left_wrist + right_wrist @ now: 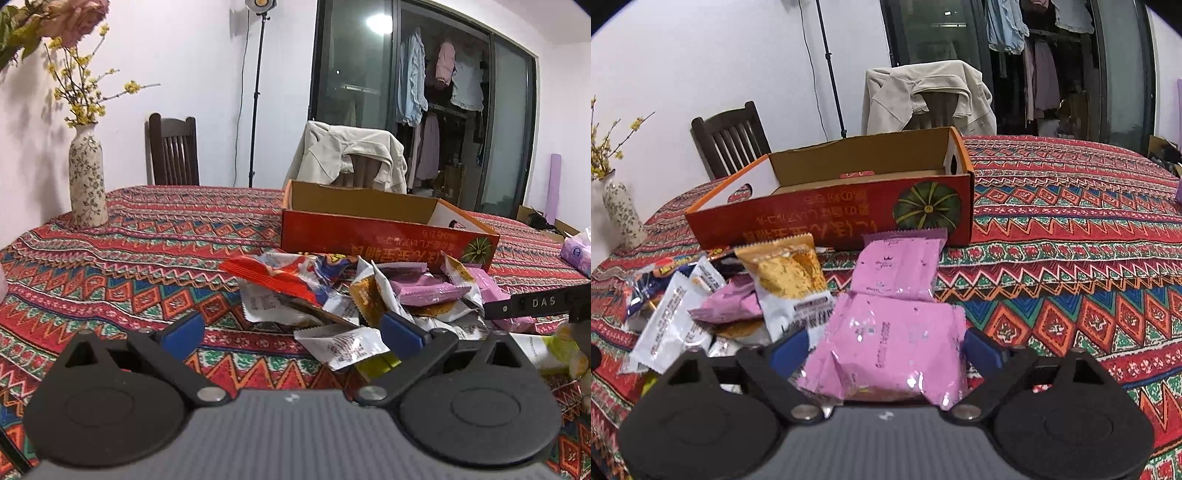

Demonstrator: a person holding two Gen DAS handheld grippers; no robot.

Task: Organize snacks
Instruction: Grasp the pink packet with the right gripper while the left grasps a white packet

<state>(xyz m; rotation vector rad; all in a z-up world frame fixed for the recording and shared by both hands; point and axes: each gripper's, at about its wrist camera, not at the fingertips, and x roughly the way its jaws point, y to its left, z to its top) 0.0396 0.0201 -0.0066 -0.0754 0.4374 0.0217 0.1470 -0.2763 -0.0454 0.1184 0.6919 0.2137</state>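
At the far left of the left wrist view, a patterned vase [88, 177] of yellow sprigs stands on the striped tablecloth [122, 258]; the pink bloom above it is cut off by the frame's top corner. The left gripper [291, 332] hovers with its blue pads [183, 334] spread apart and nothing between them, the right pad overlapping the near edge of the snack pile [354, 291]. That pile is a heap of overlapping wrappers, orange, white, brown and pink, so most packets show only a corner and their print is too small to read. Behind it sits the open red cardboard box [384, 236], its lettering upside down and its floor hidden by the near wall. At the right edge a black bar of the other tool pokes in, and a pale purple pack is clipped by the frame.

In the right wrist view the same pile lies to the left, a yellow-and-white packet [790, 280] propped on top. The box [831, 218] stands beyond; a reddish sliver inside may be a packet, though the wall hides most of it. The right gripper [886, 350] has its jaws wide, with a pink snack packet [894, 343] lying between the pads; whether they press on it is unclear, since its crumpled edges cover the pad faces. A second pink packet [901, 266] lies just behind it, leaning toward the box.
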